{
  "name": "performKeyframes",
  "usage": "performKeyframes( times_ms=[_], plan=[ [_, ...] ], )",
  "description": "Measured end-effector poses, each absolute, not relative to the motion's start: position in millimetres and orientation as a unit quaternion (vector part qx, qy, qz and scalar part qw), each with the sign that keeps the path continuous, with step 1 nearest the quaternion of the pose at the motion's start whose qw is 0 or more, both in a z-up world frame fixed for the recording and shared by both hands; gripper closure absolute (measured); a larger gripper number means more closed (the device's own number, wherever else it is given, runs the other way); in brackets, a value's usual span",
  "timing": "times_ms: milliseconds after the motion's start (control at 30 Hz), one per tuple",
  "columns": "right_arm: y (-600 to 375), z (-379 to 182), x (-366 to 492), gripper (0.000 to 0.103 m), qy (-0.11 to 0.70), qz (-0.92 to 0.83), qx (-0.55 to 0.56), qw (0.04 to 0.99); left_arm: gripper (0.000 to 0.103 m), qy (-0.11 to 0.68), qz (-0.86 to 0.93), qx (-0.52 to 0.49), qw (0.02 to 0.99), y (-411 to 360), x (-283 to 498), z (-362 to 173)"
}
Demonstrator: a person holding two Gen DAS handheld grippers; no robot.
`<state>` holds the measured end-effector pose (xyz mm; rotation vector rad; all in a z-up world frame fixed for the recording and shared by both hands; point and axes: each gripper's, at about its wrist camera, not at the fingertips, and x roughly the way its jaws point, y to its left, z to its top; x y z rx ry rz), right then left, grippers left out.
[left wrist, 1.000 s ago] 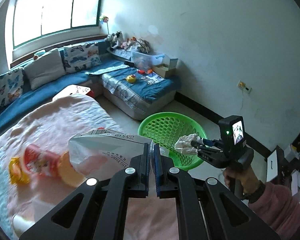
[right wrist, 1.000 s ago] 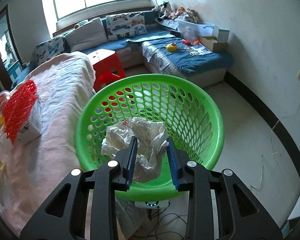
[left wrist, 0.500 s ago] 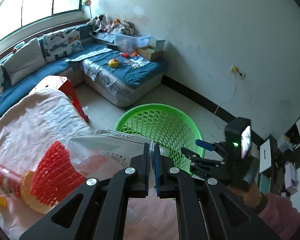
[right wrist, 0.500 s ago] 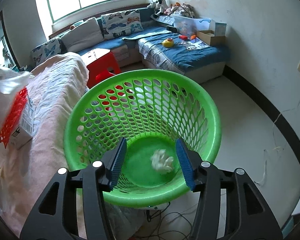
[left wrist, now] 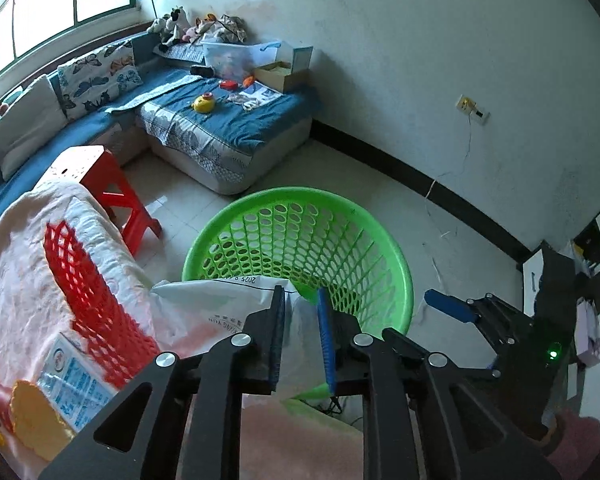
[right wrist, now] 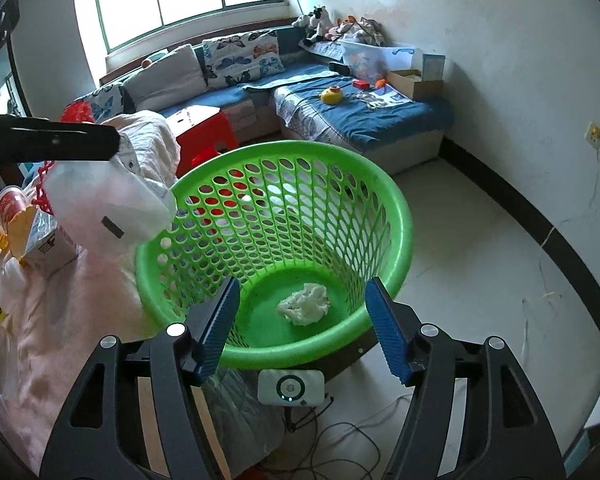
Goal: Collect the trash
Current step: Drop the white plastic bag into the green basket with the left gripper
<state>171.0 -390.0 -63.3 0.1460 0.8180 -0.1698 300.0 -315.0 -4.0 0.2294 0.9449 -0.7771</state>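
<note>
At the green basket's (right wrist: 384, 200) nine o'clock rim hangs a white, translucent plastic bag (right wrist: 104, 204), printed with dark lettering, between the left gripper's (left wrist: 300, 336) jaws, which have just been opening. A crumpled white tissue wad (right wrist: 304, 304) lies on the basket floor. The right gripper's (right wrist: 304, 328) jaws, just opening, stand released and empty.

One green basket (right wrist: 392, 216), one crumpled wad (right wrist: 304, 304), one white bag (right wrist: 108, 204).

A home living room: a blue corner sofa (right wrist: 300, 80) with butterfly-print cushions (right wrist: 242, 56), soft toys (right wrist: 320, 20) on its ledge, a red plastic stool (left wrist: 100, 184).
</note>
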Motion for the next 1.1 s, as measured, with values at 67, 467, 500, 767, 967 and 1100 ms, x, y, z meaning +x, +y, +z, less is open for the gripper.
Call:
performKeyframes(
  times_ms=[67, 467, 500, 767, 967, 1100],
  plan=[
    [-390, -65, 170, 0.037, 0.396, -0.084, 0.074, 0.911, 0.087, 0.445, -0.363, 0.11, 0.811, -316, 303, -7],
    [-396, -73, 170, 0.037, 0.404, -0.089, 0.079, 0.907, 0.084, 0.453, -0.343, 0.101, 0.817, -314, 314, -17],
    [-395, -73, 170, 0.036, 0.404, -0.088, 0.08, 0.907, 0.081, 0.451, -0.349, 0.095, 0.816, -314, 314, -16],
    [-394, -73, 170, 0.036, 0.405, -0.089, 0.08, 0.906, 0.078, 0.433, -0.361, 0.092, 0.821, -324, 310, -7],
    [-392, -70, 168, 0.036, 0.403, -0.086, 0.079, 0.908, 0.069, 0.428, -0.356, 0.094, 0.826, -318, 307, -3],
    [-383, -63, 168, 0.036, 0.398, -0.068, 0.078, 0.911, 0.064, 0.416, -0.354, 0.095, 0.832, -305, 298, 8]
  ],
)
